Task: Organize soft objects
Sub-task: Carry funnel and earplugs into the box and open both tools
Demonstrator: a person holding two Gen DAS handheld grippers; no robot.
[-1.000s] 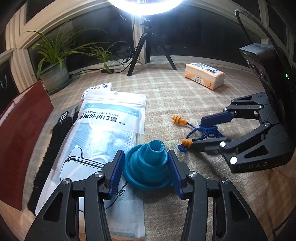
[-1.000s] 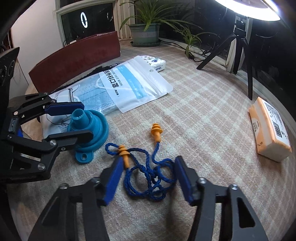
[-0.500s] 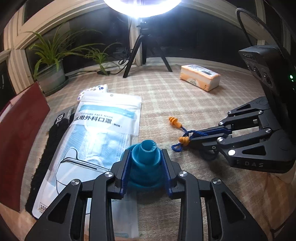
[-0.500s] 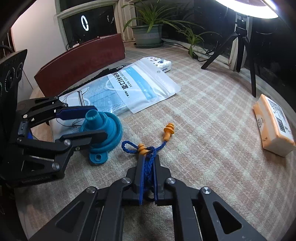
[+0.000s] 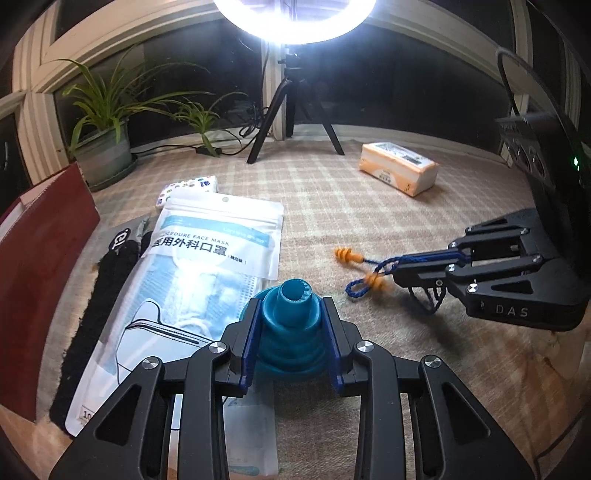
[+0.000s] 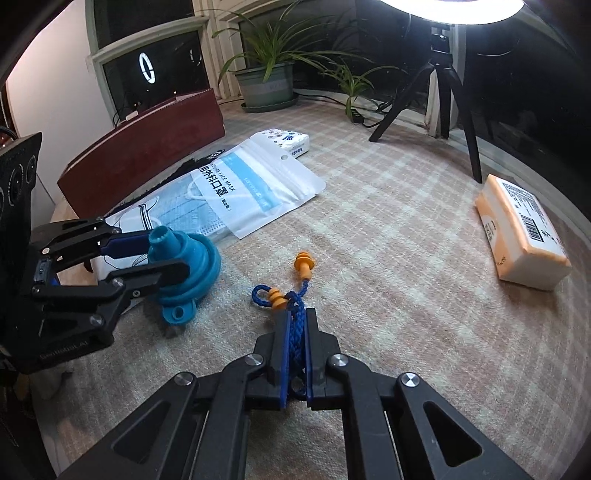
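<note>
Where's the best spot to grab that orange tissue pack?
Grip the orange tissue pack across its short width, on the two long side faces, coming from above. It lies flat with nothing touching it, and that narrow span likely fits between open jaws.

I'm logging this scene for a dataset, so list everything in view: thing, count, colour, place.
funnel: 1, teal, collapsible, near edge beside the mask pack, between the left tongs' fingers
corded earplugs: 1 pair, orange plugs on blue cord, mid-cloth, cord pinched by the right tongs
mask pack: 1, white and blue, left of centre
black strip: 1, black, fuzzy, left of the mask pack
small tissue packet: 1, white, patterned, behind the mask pack
tissue pack: 1, orange, far right
red case: 1, dark red, left edge
potted plant: 1, green, back left
ring light: 1, lit, on black tripod, back
left tongs: 1, black with blue pads
right tongs: 1, black with blue pads
</note>
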